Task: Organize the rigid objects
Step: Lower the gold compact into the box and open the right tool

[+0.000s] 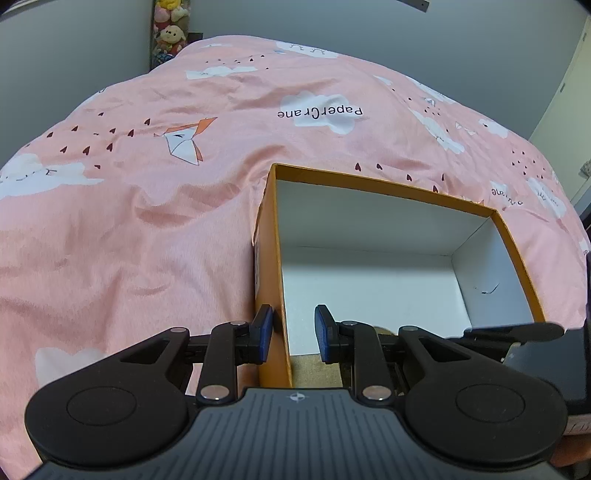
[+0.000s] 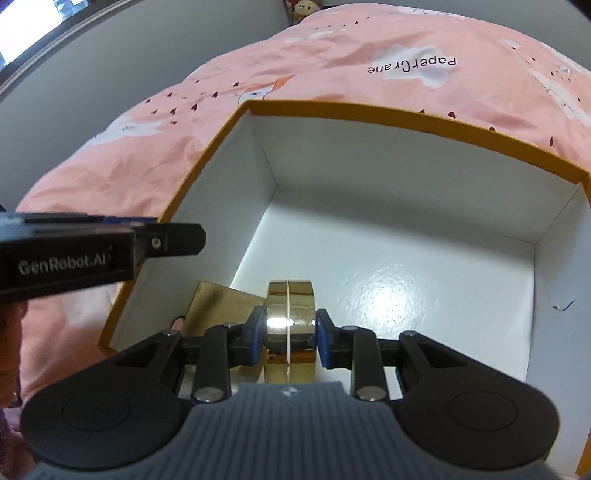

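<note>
Box interior: the orange box (image 2: 424, 118) stands open at the top; most of its white floor is bare toward the far wall and the right wall.
Near-left corner of the floor: taken up by a gold flat piece (image 2: 218, 306) and, just beside it, the gold round tin (image 2: 291, 317) clamped between the right gripper (image 2: 290, 334) pads.
Left wall: the left gripper (image 1: 293, 332) straddles it, one pad outside, one inside, blocking passage along that rim.
Outside the box, left: open pink bedcover (image 1: 129, 221), rumpled, nothing standing on it.
Far edge: grey walls; plush toys (image 1: 168, 29) in the corner.
</note>
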Action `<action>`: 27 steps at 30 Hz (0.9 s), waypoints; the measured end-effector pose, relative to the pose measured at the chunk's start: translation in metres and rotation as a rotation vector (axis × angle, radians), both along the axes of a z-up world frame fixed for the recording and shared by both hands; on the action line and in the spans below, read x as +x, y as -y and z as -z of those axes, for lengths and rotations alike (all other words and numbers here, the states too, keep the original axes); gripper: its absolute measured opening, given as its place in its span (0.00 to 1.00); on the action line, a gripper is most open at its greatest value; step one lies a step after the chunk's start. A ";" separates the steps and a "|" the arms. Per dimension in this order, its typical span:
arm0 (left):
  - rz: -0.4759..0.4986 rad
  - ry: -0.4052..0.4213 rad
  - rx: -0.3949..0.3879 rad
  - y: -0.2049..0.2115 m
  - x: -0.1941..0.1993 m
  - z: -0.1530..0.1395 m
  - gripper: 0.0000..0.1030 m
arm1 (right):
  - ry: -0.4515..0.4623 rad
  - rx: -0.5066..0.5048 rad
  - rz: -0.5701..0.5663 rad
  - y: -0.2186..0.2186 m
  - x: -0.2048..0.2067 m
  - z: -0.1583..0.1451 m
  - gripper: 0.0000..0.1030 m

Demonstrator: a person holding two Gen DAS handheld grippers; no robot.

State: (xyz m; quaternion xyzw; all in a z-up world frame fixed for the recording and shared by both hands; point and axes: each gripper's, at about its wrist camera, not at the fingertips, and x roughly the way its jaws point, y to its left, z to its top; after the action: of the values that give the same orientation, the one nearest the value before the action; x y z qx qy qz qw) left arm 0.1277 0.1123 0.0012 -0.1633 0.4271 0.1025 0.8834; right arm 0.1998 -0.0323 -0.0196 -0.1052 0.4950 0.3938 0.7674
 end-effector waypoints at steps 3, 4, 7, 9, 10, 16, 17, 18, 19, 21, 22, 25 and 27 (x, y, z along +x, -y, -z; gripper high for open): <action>-0.019 0.004 -0.005 0.001 0.000 0.000 0.27 | -0.040 -0.003 0.014 0.002 -0.001 0.003 0.28; -0.025 0.006 0.001 0.002 -0.001 0.000 0.27 | -0.060 -0.001 0.023 0.004 0.000 0.005 0.28; -0.031 0.003 0.044 0.011 -0.001 0.002 0.27 | -0.149 0.028 0.071 0.014 0.009 0.013 0.28; -0.036 0.004 0.065 0.014 -0.001 0.002 0.27 | -0.203 0.049 0.108 0.019 0.017 0.017 0.28; -0.038 0.004 0.071 0.015 -0.001 0.002 0.27 | -0.224 0.051 0.125 0.022 0.019 0.018 0.28; -0.042 0.005 0.125 0.024 -0.002 0.002 0.27 | -0.168 -0.049 0.161 0.022 0.020 0.019 0.39; -0.043 0.006 0.127 0.025 -0.002 0.002 0.27 | -0.152 -0.071 0.163 0.023 0.020 0.020 0.40; -0.044 0.007 0.130 0.025 -0.002 0.002 0.27 | -0.141 -0.092 0.168 0.024 0.020 0.021 0.40; -0.045 0.004 0.129 0.025 -0.002 0.002 0.27 | -0.135 -0.111 0.173 0.024 0.021 0.023 0.40; -0.047 0.004 0.129 0.026 -0.002 0.001 0.27 | -0.140 -0.131 0.178 0.026 0.023 0.028 0.40; -0.046 0.004 0.131 0.026 -0.002 0.001 0.27 | -0.134 -0.142 0.180 0.026 0.023 0.030 0.40; -0.046 0.004 0.128 0.026 -0.002 0.001 0.27 | -0.135 -0.154 0.167 0.024 0.022 0.033 0.40; -0.048 0.005 0.125 0.026 -0.002 0.001 0.27 | -0.153 -0.143 0.162 0.022 0.022 0.036 0.40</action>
State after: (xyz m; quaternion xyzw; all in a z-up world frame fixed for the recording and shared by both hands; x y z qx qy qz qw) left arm 0.1259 0.0860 0.0004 -0.1180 0.4136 0.1496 0.8903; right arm 0.2214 -0.0539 -0.0559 -0.0891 0.5857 0.3011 0.7472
